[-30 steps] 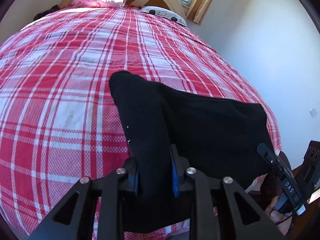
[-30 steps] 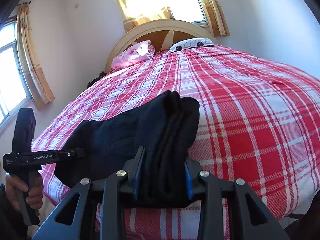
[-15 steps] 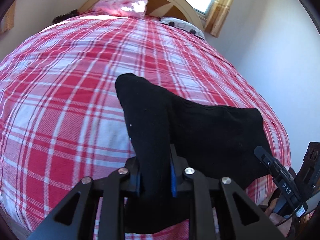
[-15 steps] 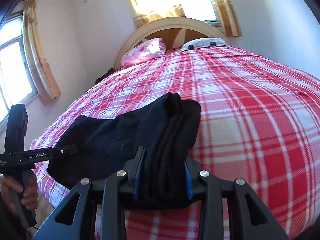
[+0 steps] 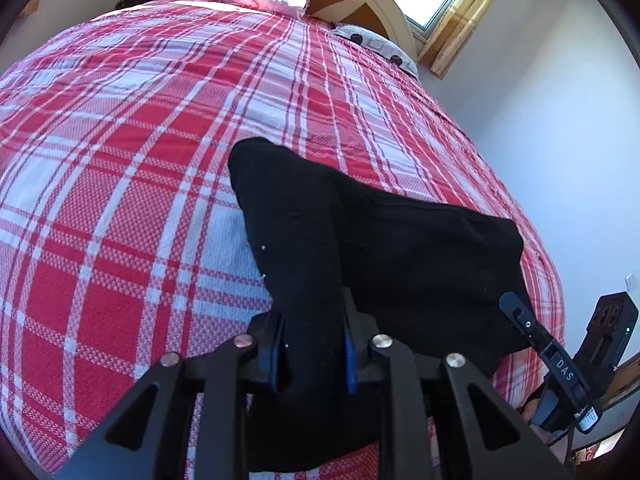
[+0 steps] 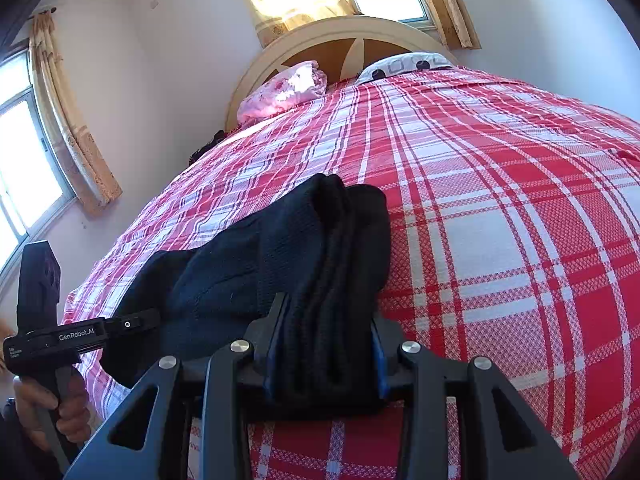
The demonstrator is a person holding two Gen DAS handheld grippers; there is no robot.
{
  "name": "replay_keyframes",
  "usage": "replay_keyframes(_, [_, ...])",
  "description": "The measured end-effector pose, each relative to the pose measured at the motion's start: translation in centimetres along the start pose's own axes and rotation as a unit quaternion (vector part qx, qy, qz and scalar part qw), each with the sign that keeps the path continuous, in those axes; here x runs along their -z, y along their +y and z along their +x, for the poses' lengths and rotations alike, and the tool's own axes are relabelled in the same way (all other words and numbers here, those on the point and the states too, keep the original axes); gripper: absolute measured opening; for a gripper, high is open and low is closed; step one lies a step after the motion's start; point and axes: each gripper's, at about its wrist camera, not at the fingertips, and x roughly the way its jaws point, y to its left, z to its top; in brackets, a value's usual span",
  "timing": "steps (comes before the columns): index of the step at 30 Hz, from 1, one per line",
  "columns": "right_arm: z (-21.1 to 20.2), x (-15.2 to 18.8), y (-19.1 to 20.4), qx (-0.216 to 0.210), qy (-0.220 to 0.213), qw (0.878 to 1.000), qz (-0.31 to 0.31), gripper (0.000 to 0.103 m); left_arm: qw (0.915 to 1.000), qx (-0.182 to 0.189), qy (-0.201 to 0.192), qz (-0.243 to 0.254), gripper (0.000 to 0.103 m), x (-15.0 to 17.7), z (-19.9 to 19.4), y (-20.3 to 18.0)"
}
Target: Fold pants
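Left wrist view: left gripper (image 5: 310, 354) pinches a thick fold of the black pants (image 5: 400, 248), draped over the near edge of the red plaid bedspread (image 5: 140, 160). Right gripper (image 6: 324, 354) clamps the other bunched end. Pink pillow (image 6: 284, 90) and spotted pillow (image 6: 404, 66) sit by the headboard (image 6: 344, 38), well apart.

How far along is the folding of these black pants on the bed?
Done: the black pants are already bunched into a thick, layered bundle. In hand: the left gripper and right gripper each clamp one end over the plaid bedspread. Left: laying the bundle down flat and letting go.
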Motion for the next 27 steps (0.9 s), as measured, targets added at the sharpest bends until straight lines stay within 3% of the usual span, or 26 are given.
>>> replay_keyframes(10, [-0.5, -1.2, 2.6, 0.038, 0.016, 0.999, -0.033, 0.037, 0.9992, 0.036, 0.001, -0.015, 0.021, -0.5, -1.7, 1.1])
replay_keyframes(21, [2.5, -2.5, 7.9, -0.02, 0.033, 0.997, -0.071, 0.036, 0.9978, -0.02, -0.055, -0.031, 0.021, -2.9, -5.6, 5.3])
replay_keyframes(27, [6.6, -5.0, 13.6, -0.068, 0.03, 0.987, -0.141, 0.035, 0.9907, -0.07, -0.104, -0.051, 0.021, -5.5, -7.4, 8.8])
